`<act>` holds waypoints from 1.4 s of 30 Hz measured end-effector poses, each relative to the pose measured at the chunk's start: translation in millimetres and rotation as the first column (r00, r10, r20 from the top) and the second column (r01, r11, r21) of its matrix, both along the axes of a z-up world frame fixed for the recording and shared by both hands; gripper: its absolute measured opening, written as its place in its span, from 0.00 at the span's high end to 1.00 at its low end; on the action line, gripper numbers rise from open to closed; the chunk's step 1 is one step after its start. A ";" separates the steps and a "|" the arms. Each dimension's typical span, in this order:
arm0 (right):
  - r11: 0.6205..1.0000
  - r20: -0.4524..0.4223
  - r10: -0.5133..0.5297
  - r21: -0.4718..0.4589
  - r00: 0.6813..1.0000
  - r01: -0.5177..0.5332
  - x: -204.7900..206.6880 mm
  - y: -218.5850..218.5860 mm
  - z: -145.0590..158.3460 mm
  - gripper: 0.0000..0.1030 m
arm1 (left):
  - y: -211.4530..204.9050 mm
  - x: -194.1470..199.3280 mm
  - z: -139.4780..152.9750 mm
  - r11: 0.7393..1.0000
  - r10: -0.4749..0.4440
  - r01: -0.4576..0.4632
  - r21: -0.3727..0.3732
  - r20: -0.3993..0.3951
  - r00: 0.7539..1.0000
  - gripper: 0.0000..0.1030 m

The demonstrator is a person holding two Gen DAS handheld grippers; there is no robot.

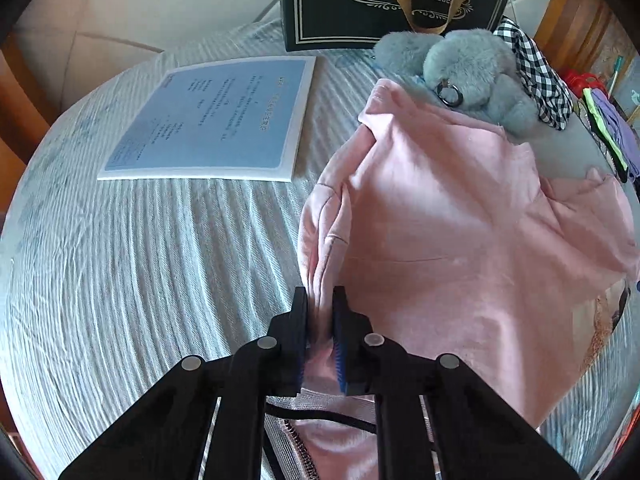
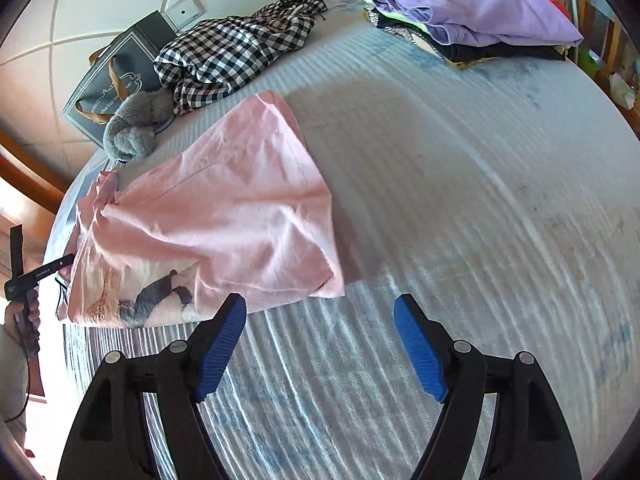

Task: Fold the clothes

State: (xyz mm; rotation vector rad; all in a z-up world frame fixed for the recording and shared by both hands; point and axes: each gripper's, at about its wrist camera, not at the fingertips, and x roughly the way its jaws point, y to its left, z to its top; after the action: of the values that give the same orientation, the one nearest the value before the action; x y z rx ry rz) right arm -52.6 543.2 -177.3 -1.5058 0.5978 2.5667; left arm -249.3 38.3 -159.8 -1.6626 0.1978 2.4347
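A pink garment (image 1: 440,232) lies partly folded on the striped bed cover (image 1: 140,260). My left gripper (image 1: 322,300) is shut on a bunched edge of the pink garment at its near left side. In the right wrist view the pink garment (image 2: 224,216) lies left of centre, with a printed picture on its near left part. My right gripper (image 2: 320,312) is open and empty, just in front of the garment's near right corner, above the bed cover (image 2: 460,220). The left gripper shows at the far left edge of the right wrist view (image 2: 24,280).
A grey plush toy (image 1: 464,76) rests on the garment's far end. A black gift bag (image 1: 384,0) and a checked cloth (image 2: 236,52) lie behind. A blue paper sheet (image 1: 216,120) lies to the left. A stack of folded clothes (image 2: 472,12) sits far right.
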 end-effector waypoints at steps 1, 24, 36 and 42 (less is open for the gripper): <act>1.000 -0.015 -0.005 0.001 1.000 0.005 -4.5 -1.8 -2.2 0.26 | 0.0 -1.7 0.2 1.000 0.016 -0.016 0.000 0.005 1.000 0.91; 0.988 -0.063 -0.046 0.142 0.997 0.054 -26.4 -15.9 52.7 0.59 | -33.5 58.6 47.9 0.990 0.131 -0.129 0.054 -0.034 0.991 0.52; 0.981 0.017 0.058 0.185 0.998 -0.061 -23.8 -44.8 55.7 0.60 | -8.0 101.2 50.3 0.982 0.174 -0.171 0.083 -0.030 0.984 0.52; 0.959 -0.023 0.209 0.200 0.978 -0.200 -60.2 -29.9 71.3 0.60 | 59.1 132.7 54.9 0.964 0.226 -0.220 0.148 -0.023 0.974 0.37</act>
State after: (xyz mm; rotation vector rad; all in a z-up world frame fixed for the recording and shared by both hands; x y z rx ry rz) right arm -112.9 513.3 -106.0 -1.5196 0.1903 2.7199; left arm -116.6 97.5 -104.9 -1.6537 -0.1676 2.5721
